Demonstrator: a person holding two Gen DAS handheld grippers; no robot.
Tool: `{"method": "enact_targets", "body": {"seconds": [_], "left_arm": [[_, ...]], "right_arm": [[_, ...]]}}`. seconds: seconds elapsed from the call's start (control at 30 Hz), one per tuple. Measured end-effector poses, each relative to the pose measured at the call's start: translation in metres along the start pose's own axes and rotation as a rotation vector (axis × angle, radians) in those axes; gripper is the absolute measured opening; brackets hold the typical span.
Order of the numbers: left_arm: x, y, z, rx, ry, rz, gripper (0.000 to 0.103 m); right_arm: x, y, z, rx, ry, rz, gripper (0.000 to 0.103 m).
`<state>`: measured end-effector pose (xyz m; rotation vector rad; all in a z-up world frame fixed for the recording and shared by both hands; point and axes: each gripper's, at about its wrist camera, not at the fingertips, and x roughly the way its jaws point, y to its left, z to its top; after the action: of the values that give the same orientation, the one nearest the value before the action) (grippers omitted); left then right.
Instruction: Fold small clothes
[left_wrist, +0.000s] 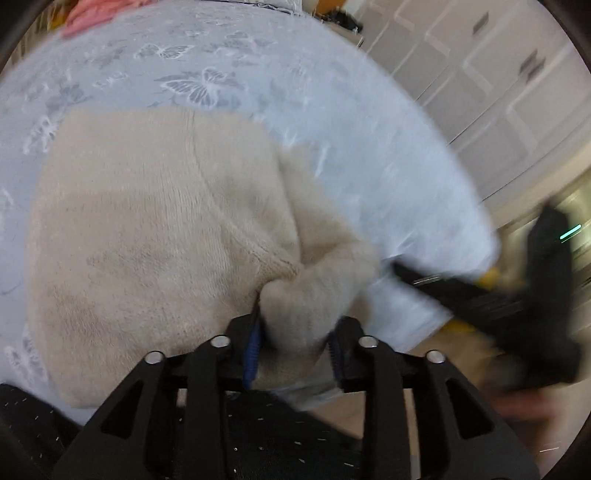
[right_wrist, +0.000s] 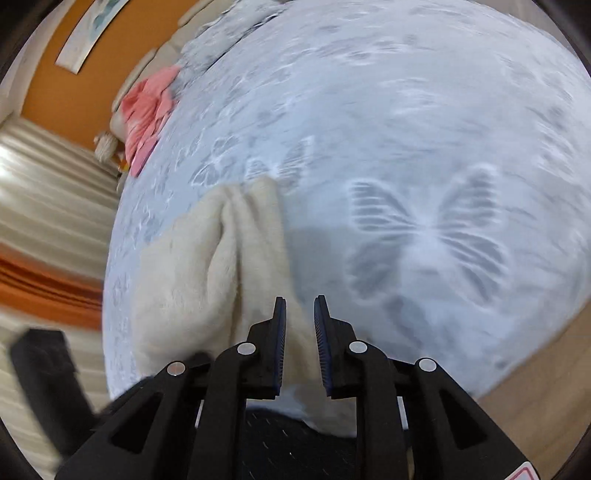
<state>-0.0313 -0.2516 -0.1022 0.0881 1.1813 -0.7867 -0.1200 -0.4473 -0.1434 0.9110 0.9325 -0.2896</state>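
Observation:
A cream fleece garment lies folded on the pale blue butterfly bedsheet. My left gripper is shut on a bunched corner of it, and the fabric fills the gap between the blue pads. In the right wrist view the same garment lies in soft folds at the left. My right gripper stands over its near edge with a narrow gap between the jaws; the cloth shows through the gap and the pads do not press on it. The right gripper also appears as a black blur off the bed's edge.
A pink garment lies at the far side of the bed. White cupboard doors stand beyond the bed. An orange wall and wooden floor border it. A dark blurred shape sits low at the left.

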Motion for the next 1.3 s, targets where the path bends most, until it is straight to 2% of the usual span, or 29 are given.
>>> {"method": "enact_targets", "body": {"seconds": [0.03, 0.1, 0.17, 0.27, 0.37, 0.4, 0.43, 0.47, 0.5, 0.6, 0.67, 0.7, 0.73, 0.77, 0.8, 0.87, 0.9, 1.0, 1.1, 1.2, 1.3], "left_arm": [[-0.008, -0.004, -0.007, 0.013, -0.041, 0.016, 0.042], [-0.026, -0.006, -0.015, 0.014, -0.089, 0.008, 0.074], [-0.049, 0.000, -0.018, 0.012, -0.147, 0.016, 0.078], [-0.083, 0.016, -0.021, -0.007, -0.190, 0.082, 0.083], [-0.105, 0.041, -0.022, -0.057, -0.203, 0.133, 0.083], [-0.109, 0.049, -0.023, -0.075, -0.202, 0.148, 0.083], [-0.113, 0.058, -0.024, -0.098, -0.197, 0.165, 0.083], [-0.117, 0.066, -0.024, -0.116, -0.193, 0.173, 0.083], [-0.121, 0.074, -0.026, -0.143, -0.189, 0.181, 0.083], [-0.132, 0.087, -0.038, -0.193, -0.193, 0.195, 0.083], [-0.132, 0.092, -0.039, -0.206, -0.189, 0.200, 0.084], [-0.134, 0.094, -0.043, -0.208, -0.182, 0.200, 0.084], [-0.130, 0.094, -0.044, -0.210, -0.166, 0.201, 0.084], [-0.125, 0.095, -0.043, -0.209, -0.154, 0.204, 0.084], [-0.122, 0.094, -0.043, -0.207, -0.143, 0.210, 0.084], [-0.116, 0.089, -0.043, -0.195, -0.137, 0.229, 0.084], [-0.116, 0.087, -0.042, -0.186, -0.137, 0.239, 0.084], [-0.114, 0.079, -0.040, -0.129, -0.142, 0.270, 0.084], [-0.108, 0.069, -0.038, -0.068, -0.135, 0.305, 0.084], [-0.105, 0.066, -0.037, -0.073, -0.125, 0.304, 0.084], [-0.104, 0.066, -0.036, -0.085, -0.114, 0.302, 0.084]], "right_arm": [[-0.007, 0.000, -0.002, -0.016, -0.002, 0.012, 0.026], [-0.010, 0.011, -0.003, -0.049, -0.001, 0.028, 0.060], [-0.006, 0.028, -0.006, -0.080, 0.013, 0.076, 0.063], [0.015, 0.053, -0.009, -0.093, 0.081, 0.176, 0.069], [0.046, 0.070, -0.010, -0.106, 0.143, 0.159, 0.070], [0.057, 0.074, -0.012, -0.111, 0.163, 0.135, 0.066], [0.063, 0.075, -0.014, -0.112, 0.176, 0.127, 0.053], [0.067, 0.080, -0.015, -0.123, 0.203, 0.155, 0.018], [0.065, 0.084, -0.014, -0.138, 0.201, 0.158, 0.018], [0.015, 0.089, -0.004, -0.181, 0.047, 0.241, 0.012], [0.004, 0.076, 0.001, -0.187, 0.011, 0.223, 0.012], [0.014, 0.065, 0.002, -0.193, 0.033, 0.164, 0.013], [0.030, 0.052, 0.000, -0.211, 0.082, 0.090, 0.014], [0.054, 0.036, -0.006, -0.233, 0.168, -0.027, 0.014], [0.063, 0.026, -0.012, -0.238, 0.201, -0.079, 0.014], [0.041, 0.026, -0.016, -0.206, 0.127, -0.033, 0.016], [0.029, 0.029, -0.017, -0.203, 0.088, -0.031, 0.022], [-0.015, 0.052, -0.023, -0.244, -0.043, -0.003, 0.026], [-0.010, 0.076, -0.023, -0.313, 0.003, 0.025, 0.047], [0.017, 0.096, -0.019, -0.384, 0.066, -0.012, 0.050], [0.047, 0.106, -0.013, -0.390, 0.107, -0.033, 0.049]]}}
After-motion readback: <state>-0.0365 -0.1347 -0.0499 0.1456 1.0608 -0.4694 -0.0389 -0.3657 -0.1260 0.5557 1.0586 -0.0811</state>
